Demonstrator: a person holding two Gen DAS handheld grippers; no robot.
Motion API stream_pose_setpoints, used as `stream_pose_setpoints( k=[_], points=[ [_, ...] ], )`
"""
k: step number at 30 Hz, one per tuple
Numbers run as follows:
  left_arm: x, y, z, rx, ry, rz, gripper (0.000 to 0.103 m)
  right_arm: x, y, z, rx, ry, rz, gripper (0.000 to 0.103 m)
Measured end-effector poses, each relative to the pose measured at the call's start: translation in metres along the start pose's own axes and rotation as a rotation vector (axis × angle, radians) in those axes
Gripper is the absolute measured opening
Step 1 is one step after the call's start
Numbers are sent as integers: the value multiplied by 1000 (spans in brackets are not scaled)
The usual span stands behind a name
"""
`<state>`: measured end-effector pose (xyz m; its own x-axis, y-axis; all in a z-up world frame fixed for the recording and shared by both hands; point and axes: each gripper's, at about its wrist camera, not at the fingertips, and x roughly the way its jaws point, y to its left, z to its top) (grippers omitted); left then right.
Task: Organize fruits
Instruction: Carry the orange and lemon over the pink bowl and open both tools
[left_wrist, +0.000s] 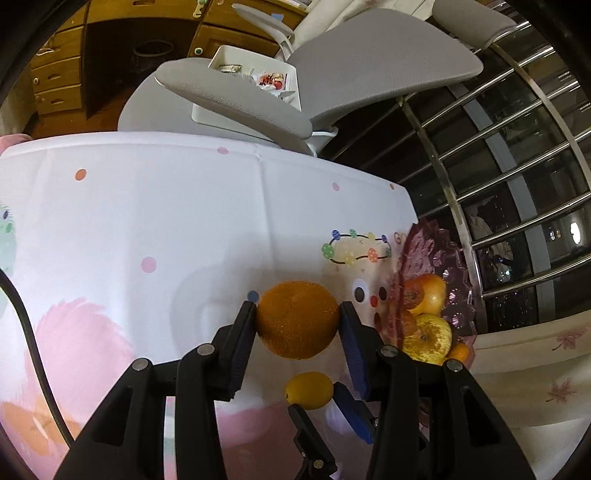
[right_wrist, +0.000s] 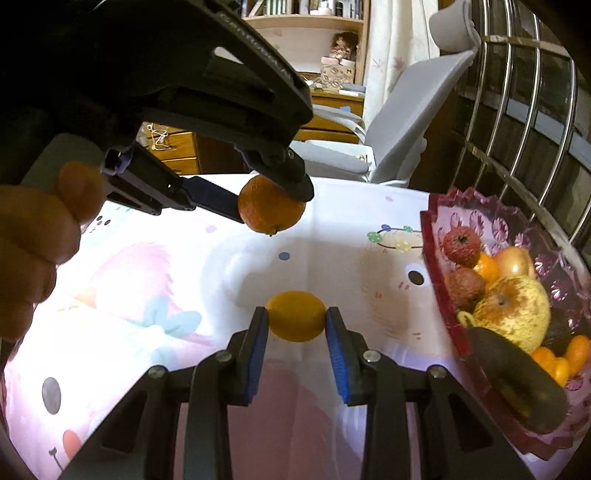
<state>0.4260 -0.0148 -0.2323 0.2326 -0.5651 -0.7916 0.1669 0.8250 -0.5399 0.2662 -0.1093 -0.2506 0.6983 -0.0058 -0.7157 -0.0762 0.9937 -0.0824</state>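
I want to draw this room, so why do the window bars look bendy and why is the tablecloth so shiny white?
In both wrist views the fisheye lens curves the window bars near the edges, and dark corners ring each picture. In the right wrist view the tablecloth glares almost white, with a soft shadow beyond the lemon; the hand at the left is blurry. In the left wrist view the orange looks sharp.

Both wrist views face close across the tablecloth (left_wrist: 184, 206), seemingly sharing the bowl (right_wrist: 480, 221).

The tablecloth (right_wrist: 155, 280) lies bare across its left and middle, while the fruit-filled purple glass bowl (right_wrist: 476, 218) blocks the right edge and a grey chair (left_wrist: 369, 70) crowds the far edge.
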Motion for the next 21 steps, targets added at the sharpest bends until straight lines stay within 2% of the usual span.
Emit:
stream_pose_setpoints(
  k=[5,12,21],
  points=[
    [-18,-19,-6,3,-45,20,44,-22,-5,0,-28,-15,19,32],
    [-36,-59,-15,33,-94,11,44,-60,-17,3,-58,-55,39,32],
    [-38,-110,-28,42,-123,18,44,-102,-56,12,-60,-98,42,32]
  ],
)
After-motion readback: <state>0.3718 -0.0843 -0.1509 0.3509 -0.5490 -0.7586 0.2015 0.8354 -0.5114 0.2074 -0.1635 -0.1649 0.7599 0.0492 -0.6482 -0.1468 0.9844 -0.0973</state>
